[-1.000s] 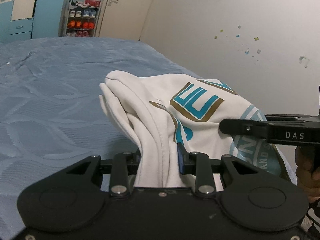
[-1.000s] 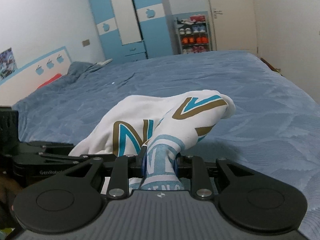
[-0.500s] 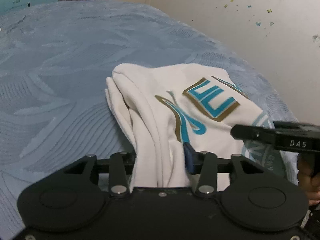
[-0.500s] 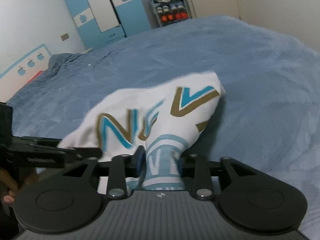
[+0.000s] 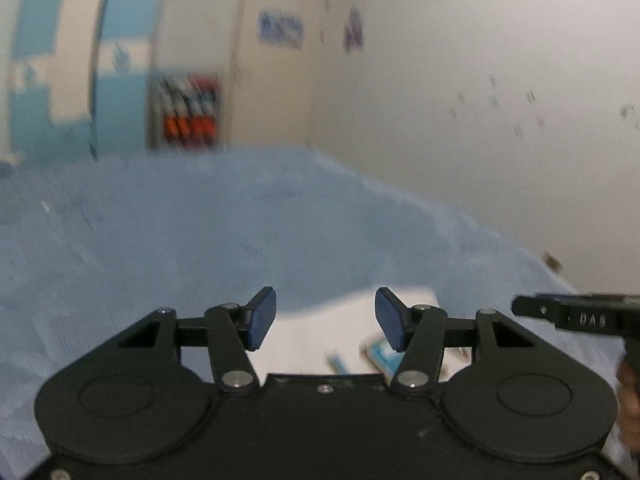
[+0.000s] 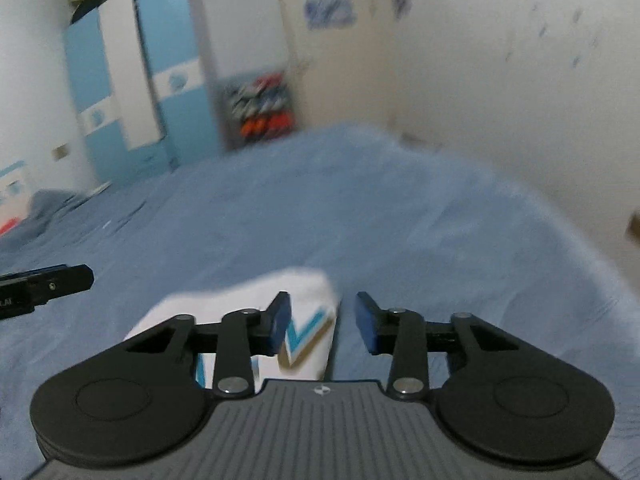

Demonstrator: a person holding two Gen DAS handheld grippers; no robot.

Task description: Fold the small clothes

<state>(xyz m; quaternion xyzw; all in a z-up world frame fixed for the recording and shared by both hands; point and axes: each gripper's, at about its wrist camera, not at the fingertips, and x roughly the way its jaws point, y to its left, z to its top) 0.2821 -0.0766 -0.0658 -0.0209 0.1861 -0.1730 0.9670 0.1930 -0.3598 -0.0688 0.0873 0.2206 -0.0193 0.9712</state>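
A small white garment (image 5: 320,332) with teal and gold lettering lies folded on the blue bed (image 5: 200,240). My left gripper (image 5: 325,320) is open just above its near edge, nothing between its blue pads. In the right wrist view the same white garment (image 6: 304,296) lies below my right gripper (image 6: 323,322), which is open too, with its left pad over the print. Both views are motion-blurred. Each gripper shows at the edge of the other's view: the right gripper (image 5: 576,316) and the left gripper (image 6: 44,284).
The blue bed (image 6: 360,216) stretches far ahead and to the left. A white wall (image 5: 480,100) runs along its right side. A shoe rack (image 6: 264,108) and a blue-and-white wardrobe (image 6: 132,92) stand at the far end. A person's hand (image 5: 630,400) shows at the right edge.
Both grippers opened and let go of the white garment, which now lies on the bed. Both have drawn back and tilted up, so the garment sits low in each view.
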